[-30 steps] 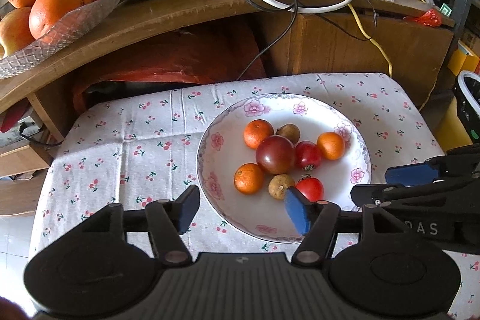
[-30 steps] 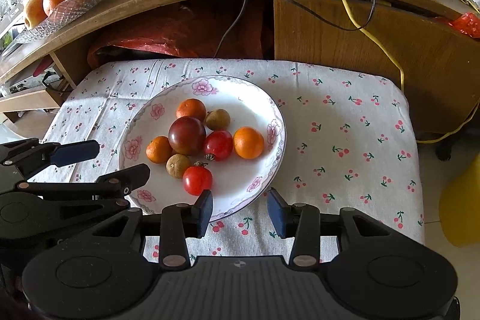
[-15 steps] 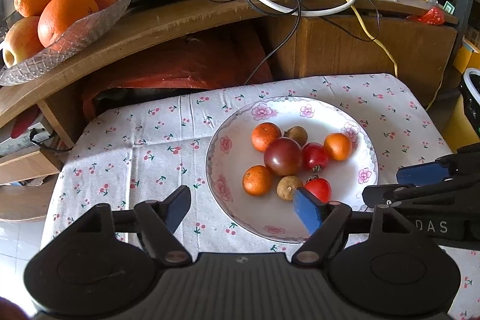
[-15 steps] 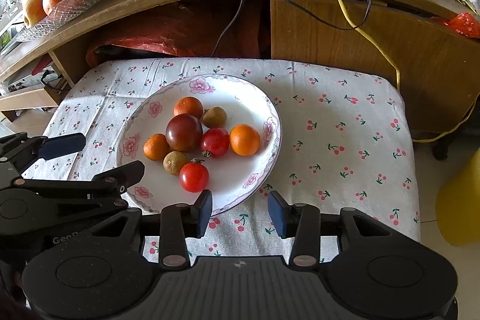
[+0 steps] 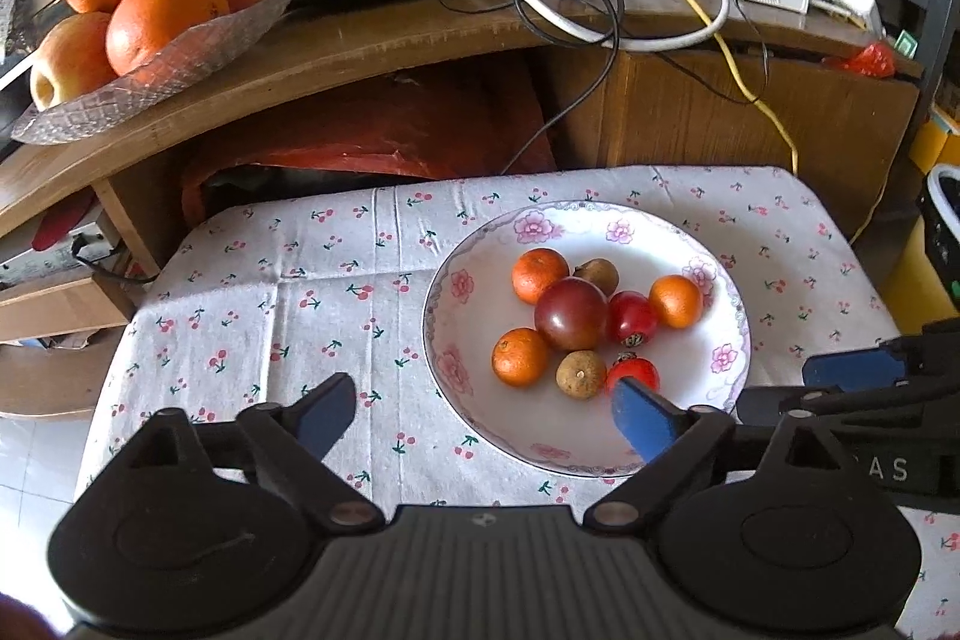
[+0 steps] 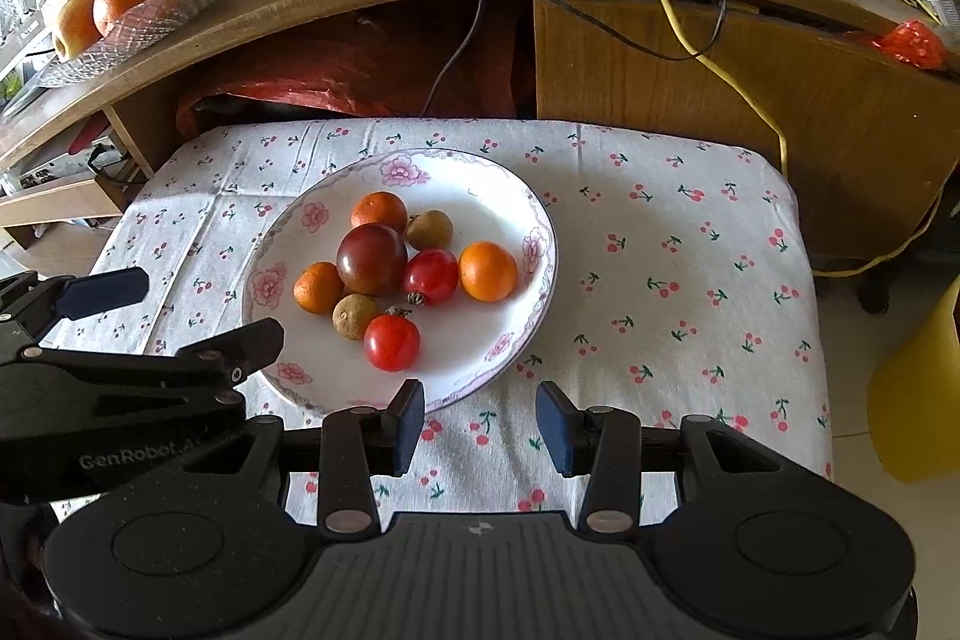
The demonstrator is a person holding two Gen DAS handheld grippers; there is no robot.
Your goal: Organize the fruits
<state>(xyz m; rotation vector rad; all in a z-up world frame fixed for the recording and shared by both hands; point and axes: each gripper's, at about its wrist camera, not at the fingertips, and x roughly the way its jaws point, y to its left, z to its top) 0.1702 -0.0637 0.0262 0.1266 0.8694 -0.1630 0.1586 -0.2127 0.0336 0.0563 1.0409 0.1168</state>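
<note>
A low bench [image 6: 660, 244] draped in cherry-print cloth stands before a wooden desk [image 6: 720, 58] strewn with cables, where a glass dish [image 5: 150, 82] of oranges and apples sits at ten o'clock. On the cloth rests a floral plate [image 6: 480, 184] holding small fruits: a dark plum-coloured tomato [image 6: 371, 259] in the middle, a mandarin [image 6: 487, 271] at three o'clock, a red cherry tomato [image 6: 391, 342] at six. The left gripper [image 5: 480, 409] hovers with jaws spread wide over the plate's near edge; the right gripper [image 6: 480, 427] hangs above bare cloth, jaws apart.
</note>
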